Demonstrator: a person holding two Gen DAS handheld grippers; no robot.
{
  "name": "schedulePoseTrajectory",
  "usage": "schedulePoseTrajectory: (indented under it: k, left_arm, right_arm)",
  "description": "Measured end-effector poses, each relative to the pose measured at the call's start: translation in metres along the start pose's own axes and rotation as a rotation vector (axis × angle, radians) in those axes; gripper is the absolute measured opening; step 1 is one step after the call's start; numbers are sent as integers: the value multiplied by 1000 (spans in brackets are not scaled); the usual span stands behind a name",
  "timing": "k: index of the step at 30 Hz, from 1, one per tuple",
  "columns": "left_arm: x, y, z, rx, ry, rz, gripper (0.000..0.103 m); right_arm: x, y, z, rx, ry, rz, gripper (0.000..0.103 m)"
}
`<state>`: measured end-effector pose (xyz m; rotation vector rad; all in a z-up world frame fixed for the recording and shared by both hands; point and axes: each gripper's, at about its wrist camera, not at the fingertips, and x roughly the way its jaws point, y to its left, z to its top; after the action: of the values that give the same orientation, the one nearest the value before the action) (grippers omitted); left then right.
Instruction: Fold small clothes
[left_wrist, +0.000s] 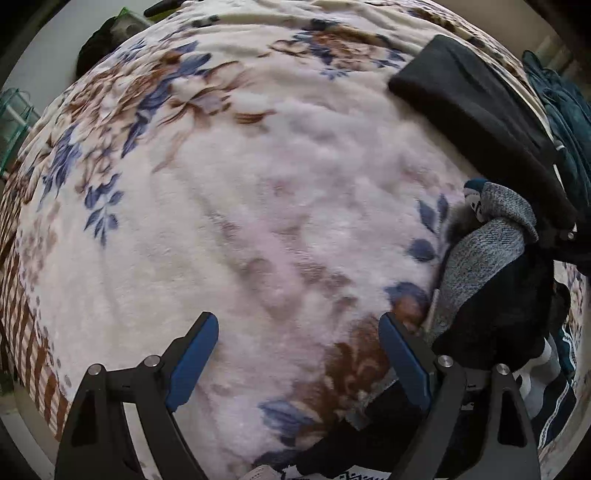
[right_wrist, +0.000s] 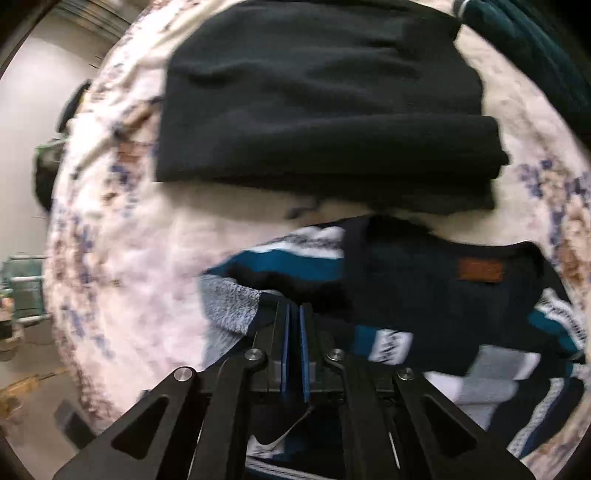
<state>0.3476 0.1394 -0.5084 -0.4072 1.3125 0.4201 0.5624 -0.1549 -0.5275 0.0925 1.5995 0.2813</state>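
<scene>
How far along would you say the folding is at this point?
Done: one black garment lies folded flat on the floral blanket. In hand: nothing visibly; the right gripper is shut over the unfolded pile, the left gripper open above bare blanket. Left: that pile.

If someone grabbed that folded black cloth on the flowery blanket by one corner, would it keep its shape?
Probably not. The folded black cloth looks like soft fleece with rounded, sagging edges, so it would likely droop and unfold. It seems light for its bulk, barely denting the floral blanket. Its fuzzy surface should resist sliding rather than slip.
</scene>
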Motion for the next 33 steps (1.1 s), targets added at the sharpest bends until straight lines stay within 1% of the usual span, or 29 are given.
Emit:
schedulePoseTrajectory:
  k: [1,3,5,6,7,8,9,11,13,15,16,18,19,20,22,23,24,25,28,30,31,32,33]
  left_arm:
    - [-1,-1,-1,7,-2,0,88]
    - [-1,-4,-1,16,-2,-1,88]
    - [-1,-7,1,20,-3,2,88]
    - [-1,-8,3,20,-2,4,88]
    - [0,-9,3,21,-3,2,88]
    - [0,-10,3,21,-3,2,88]
    - [1,-11,3,19,-5,4,88]
    - [0,-16,0,18,-9,4,88]
    - [2,-21,-1,19,-5,7,88]
    - [5,-30,3,20,2,4,88]
    - [7,-32,2,24,5,5,88]
    - [10,-38,0,31,7,5,88]
    - [11,-41,-1,34,11,4,88]
    - [14,-43,-2,36,17,4,88]
    - [17,-45,-5,34,25,-2,88]
    - [19,-45,-6,31,28,-4,88]
    - [20,-48,-8,31,29,-4,88]
    - [21,-54,-13,31,29,-5,88]
    - [24,-47,-10,23,33,-5,88]
    - [21,-47,-10,17,32,-6,88]
    - [20,-47,-10,15,32,-7,88]
    - [19,-47,-11,14,30,-8,88]
    - [18,-47,-11,15,27,-6,88]
  right_arm:
    - [1,-4,3,15,4,-5,6]
    - [-1,-10,8,43,5,16,7]
    - [-8,-12,13,69,-1,42,12]
    - [-13,-11,17,73,-12,69,17]
    - [-17,-4,17,69,-20,87,35]
    - [-20,1,19,58,-26,106,48]
    - [-21,8,22,34,-27,119,50]
    - [-13,35,29,-46,-1,108,50]
    - [10,71,37,-165,82,63,50]
    - [40,99,43,-290,181,-8,50]
    - [50,108,44,-338,205,-55,49]
    - [64,121,46,-415,204,-145,14]
    - [66,122,51,-414,187,-179,8]
    - [63,118,57,-373,169,-171,8]
    - [46,100,74,-220,119,-103,7]
    - [41,92,79,-169,107,-78,7]
    - [38,83,82,-120,106,-45,7]
    - [37,73,85,-62,120,7,8]
    - [37,40,86,116,144,122,10]
    - [34,25,86,192,143,179,15]
    - [30,22,86,182,130,196,23]
    - [24,22,84,150,110,213,35]
    - [21,24,81,118,105,232,39]
